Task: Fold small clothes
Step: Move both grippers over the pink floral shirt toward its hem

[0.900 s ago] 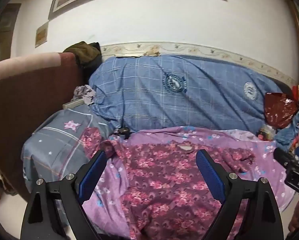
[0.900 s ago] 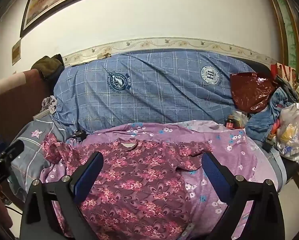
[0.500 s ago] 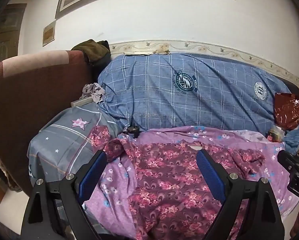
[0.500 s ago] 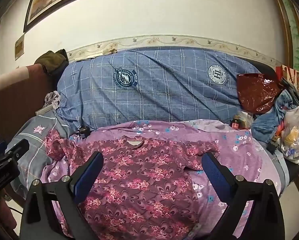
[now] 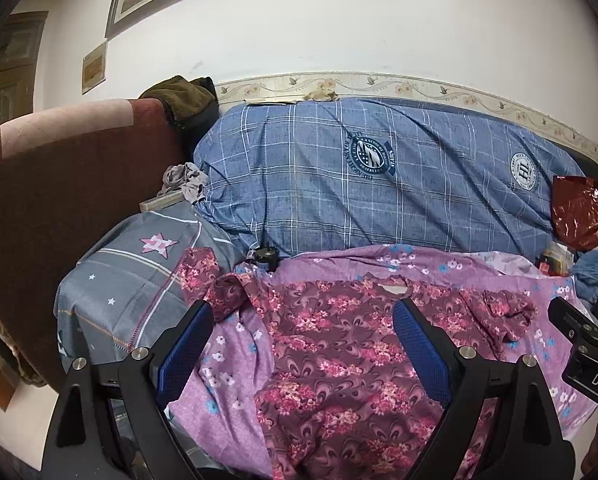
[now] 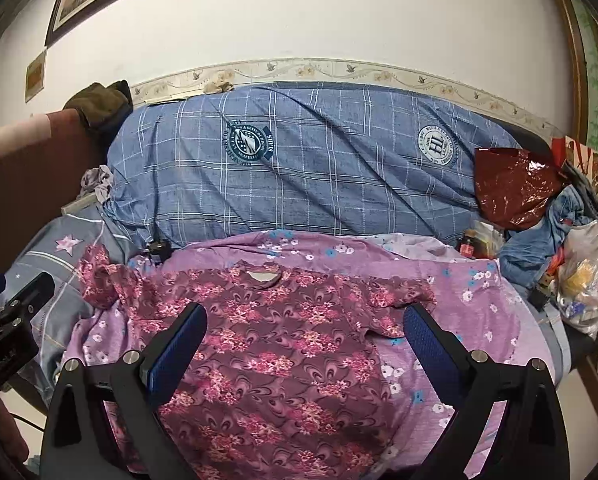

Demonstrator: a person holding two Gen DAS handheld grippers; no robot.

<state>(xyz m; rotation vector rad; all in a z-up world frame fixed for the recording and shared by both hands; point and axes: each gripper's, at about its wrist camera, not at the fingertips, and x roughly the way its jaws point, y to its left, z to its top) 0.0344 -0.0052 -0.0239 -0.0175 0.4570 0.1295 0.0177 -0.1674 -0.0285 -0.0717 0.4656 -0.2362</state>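
Observation:
A maroon shirt with pink flowers [image 5: 339, 344] lies spread flat, neck away from me, on a purple flowered sheet [image 5: 227, 360]. It also shows in the right wrist view [image 6: 283, 344]. Its left sleeve [image 5: 207, 280] is bunched up; its right sleeve [image 6: 395, 300] is crumpled. My left gripper [image 5: 303, 344] is open and empty, above the shirt's near left part. My right gripper [image 6: 305, 340] is open and empty, above the shirt's near right part. Neither touches the cloth.
A blue checked quilt [image 5: 379, 176] lies rolled along the wall behind the shirt. A grey star-print pillow [image 5: 139, 272] and a dark red headboard [image 5: 59, 184] are on the left. A red foil bag [image 6: 511, 188], clothes and a plastic bag [image 6: 587, 276] crowd the right.
Both grippers have drifted a little, so the scene sits further right in the left view and the shirt slightly lower. The shirt has not moved. Both stay open.

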